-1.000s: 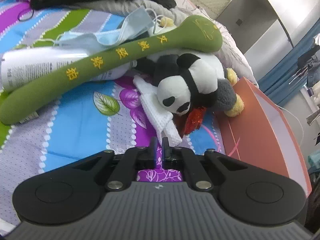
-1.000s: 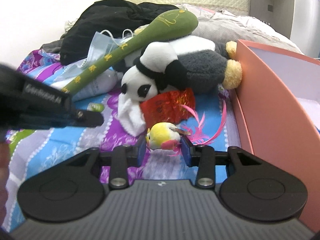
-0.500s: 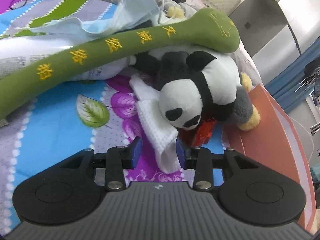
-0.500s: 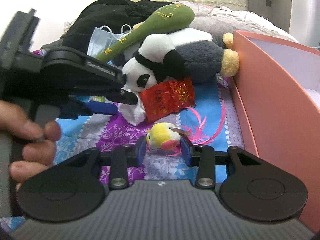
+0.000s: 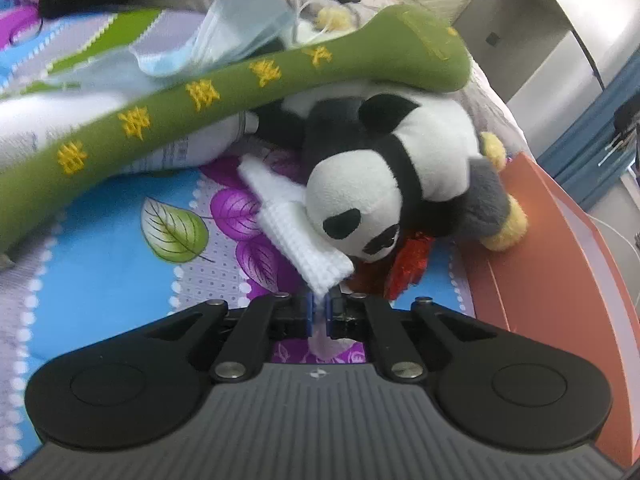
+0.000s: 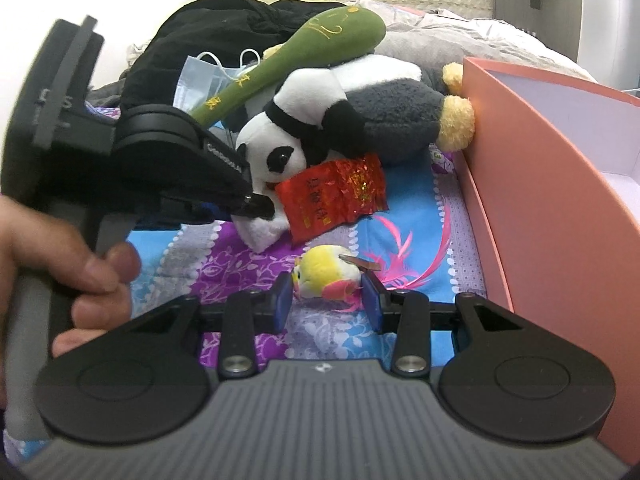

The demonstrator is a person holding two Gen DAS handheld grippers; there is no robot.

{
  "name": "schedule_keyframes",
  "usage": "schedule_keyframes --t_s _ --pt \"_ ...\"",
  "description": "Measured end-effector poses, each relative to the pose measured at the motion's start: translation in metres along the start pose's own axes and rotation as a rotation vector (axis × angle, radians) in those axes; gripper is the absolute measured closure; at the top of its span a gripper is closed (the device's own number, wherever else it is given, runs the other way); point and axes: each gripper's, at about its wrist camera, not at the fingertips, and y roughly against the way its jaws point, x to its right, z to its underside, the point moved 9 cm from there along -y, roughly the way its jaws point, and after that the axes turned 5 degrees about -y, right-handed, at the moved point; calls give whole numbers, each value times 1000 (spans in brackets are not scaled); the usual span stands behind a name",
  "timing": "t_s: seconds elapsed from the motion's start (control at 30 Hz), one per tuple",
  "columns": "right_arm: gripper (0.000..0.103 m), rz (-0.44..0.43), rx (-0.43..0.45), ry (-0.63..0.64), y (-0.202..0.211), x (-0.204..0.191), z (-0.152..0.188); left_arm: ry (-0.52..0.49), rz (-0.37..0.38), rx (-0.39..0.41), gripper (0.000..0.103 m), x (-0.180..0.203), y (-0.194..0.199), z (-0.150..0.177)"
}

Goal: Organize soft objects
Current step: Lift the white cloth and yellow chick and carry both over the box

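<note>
On the bed's bright blue, purple and green patterned sheet (image 5: 100, 264) lies a heap of soft things. The left gripper (image 5: 319, 314) has just closed its tongs, and they now pinch the near corner of a white waffle-weave cloth (image 5: 298, 236); the rest of that cloth runs back under the chin of a black-and-white plush panda (image 5: 384, 184). From the right wrist view the same gripper (image 6: 256, 206) reaches in from the left, with a person's hand (image 6: 68, 256) wrapped round its handle.

A long green stuffed club with yellow embroidered characters (image 5: 224, 92) lies slanted across the panda's back and over a white plastic packet with printed text (image 5: 60, 136). Pale blue face masks (image 5: 224, 40) are crumpled behind it, beside a heap of black clothing (image 6: 216, 48). A grey plush body with yellow fuzzy feet (image 6: 404, 120) rests against the panda, one foot touching the wall of a salmon-pink cardboard box (image 6: 520, 184) at the right. A shiny red foil packet (image 6: 336, 196) lies just below the panda's face.

The right gripper (image 6: 327, 300) stands with its blue pads on either side of a small yellow and pink plush bird (image 6: 328, 276) with pink feathers; the tongs are clamped on it.
</note>
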Motion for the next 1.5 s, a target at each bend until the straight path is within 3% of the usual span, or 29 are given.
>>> schedule_keyframes --t_s 0.63,1.03,1.5 --pt "62 -7 -4 36 75 -18 5 12 -2 -21 97 -2 116 52" --pt "62 -6 -17 -11 114 -21 17 -158 -109 -5 97 11 182 56" --pt "62 -9 50 -10 158 -24 -4 -221 -64 26 96 43 227 63"
